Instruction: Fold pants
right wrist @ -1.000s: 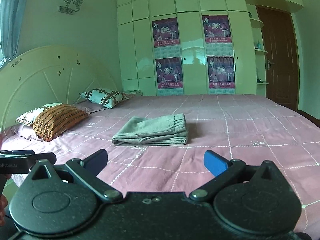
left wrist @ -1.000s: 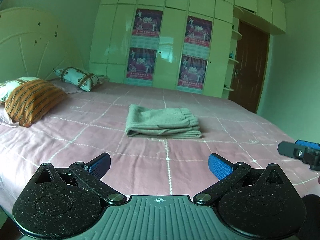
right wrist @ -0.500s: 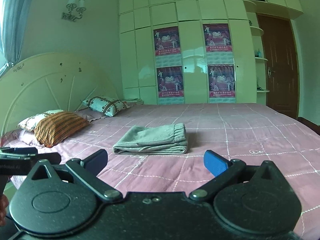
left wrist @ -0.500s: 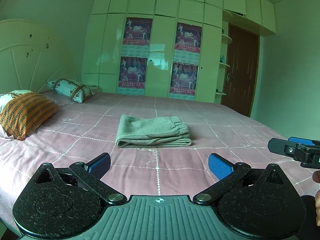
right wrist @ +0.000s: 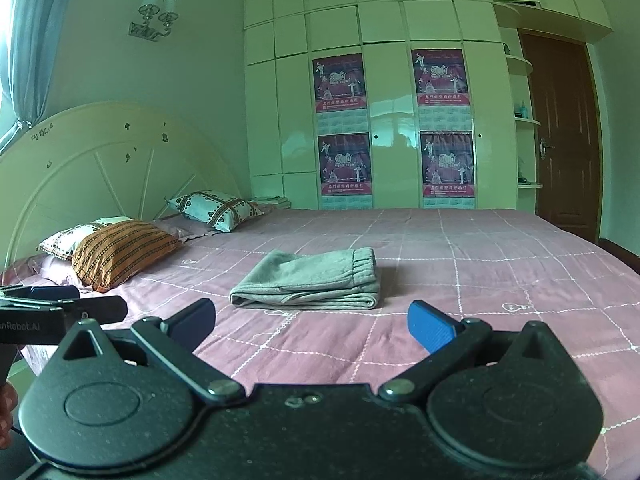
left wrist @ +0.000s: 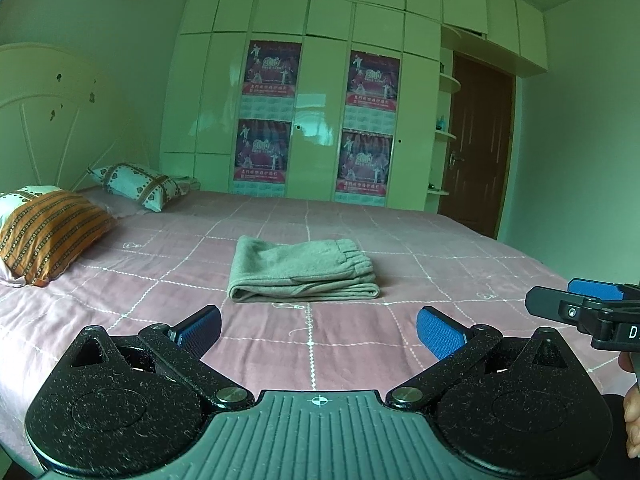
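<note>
Grey pants [left wrist: 304, 270] lie folded into a neat rectangle in the middle of the pink checked bed [left wrist: 440, 264], waistband to the right. They also show in the right wrist view [right wrist: 310, 278]. My left gripper [left wrist: 318, 330] is open and empty, held above the near part of the bed, short of the pants. My right gripper [right wrist: 312, 322] is open and empty too, likewise short of the pants. The right gripper shows at the right edge of the left wrist view [left wrist: 580, 304]. The left gripper shows at the left edge of the right wrist view [right wrist: 60, 308].
Pillows lie at the head of the bed on the left: an orange striped one [left wrist: 48, 234] and a patterned one [left wrist: 138, 186]. A white headboard [right wrist: 100, 172] stands behind them. A wardrobe with posters [left wrist: 316, 120] and a brown door [left wrist: 478, 144] are beyond the bed.
Both grippers have tilted upward and drawn back a little, so the pants sit lower and smaller in view. Both stay open. The pants have not moved.
</note>
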Action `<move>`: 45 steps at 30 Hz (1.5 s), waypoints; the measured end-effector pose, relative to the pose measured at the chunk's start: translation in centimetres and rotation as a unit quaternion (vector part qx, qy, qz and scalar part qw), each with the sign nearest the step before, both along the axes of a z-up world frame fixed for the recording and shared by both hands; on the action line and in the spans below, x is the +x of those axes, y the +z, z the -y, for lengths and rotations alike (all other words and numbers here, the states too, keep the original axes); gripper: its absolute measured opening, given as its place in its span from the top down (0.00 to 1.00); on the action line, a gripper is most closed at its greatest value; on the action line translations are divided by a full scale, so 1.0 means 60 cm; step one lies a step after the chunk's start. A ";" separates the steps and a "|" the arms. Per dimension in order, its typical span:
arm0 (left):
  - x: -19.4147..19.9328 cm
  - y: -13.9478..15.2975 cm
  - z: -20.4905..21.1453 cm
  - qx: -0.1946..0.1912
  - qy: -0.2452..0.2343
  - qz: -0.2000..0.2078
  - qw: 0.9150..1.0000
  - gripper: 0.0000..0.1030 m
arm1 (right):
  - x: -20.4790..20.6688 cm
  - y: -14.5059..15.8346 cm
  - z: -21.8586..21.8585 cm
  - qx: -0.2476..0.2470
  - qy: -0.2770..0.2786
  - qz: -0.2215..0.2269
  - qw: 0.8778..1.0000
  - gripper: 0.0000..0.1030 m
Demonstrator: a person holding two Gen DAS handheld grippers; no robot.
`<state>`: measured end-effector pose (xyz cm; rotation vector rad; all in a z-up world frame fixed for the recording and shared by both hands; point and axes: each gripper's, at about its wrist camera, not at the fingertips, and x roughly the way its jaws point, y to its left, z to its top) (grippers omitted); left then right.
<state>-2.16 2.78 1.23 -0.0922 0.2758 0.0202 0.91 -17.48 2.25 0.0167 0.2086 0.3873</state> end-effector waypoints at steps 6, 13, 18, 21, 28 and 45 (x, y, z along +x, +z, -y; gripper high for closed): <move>0.000 -0.001 0.002 -0.001 0.000 -0.001 1.000 0.00 | 0.000 0.000 0.000 0.000 0.001 0.000 1.000 0.06; 0.002 -0.001 0.001 -0.001 0.000 -0.001 1.000 0.00 | 0.000 0.000 0.001 0.002 0.000 0.001 1.000 0.06; 0.003 0.000 0.001 -0.002 0.000 -0.001 1.000 0.00 | 0.000 0.000 0.001 0.001 0.000 0.001 1.000 0.06; 0.004 -0.001 0.002 -0.001 -0.001 -0.002 1.000 0.00 | 0.000 0.000 0.001 0.000 0.001 0.000 1.000 0.06; 0.004 -0.004 -0.002 -0.005 0.001 -0.002 1.000 0.00 | 0.000 0.000 0.000 0.000 0.001 -0.001 1.000 0.06; 0.003 -0.006 0.001 -0.002 -0.004 -0.003 1.000 0.00 | 0.003 -0.001 0.006 -0.001 0.002 -0.002 1.000 0.06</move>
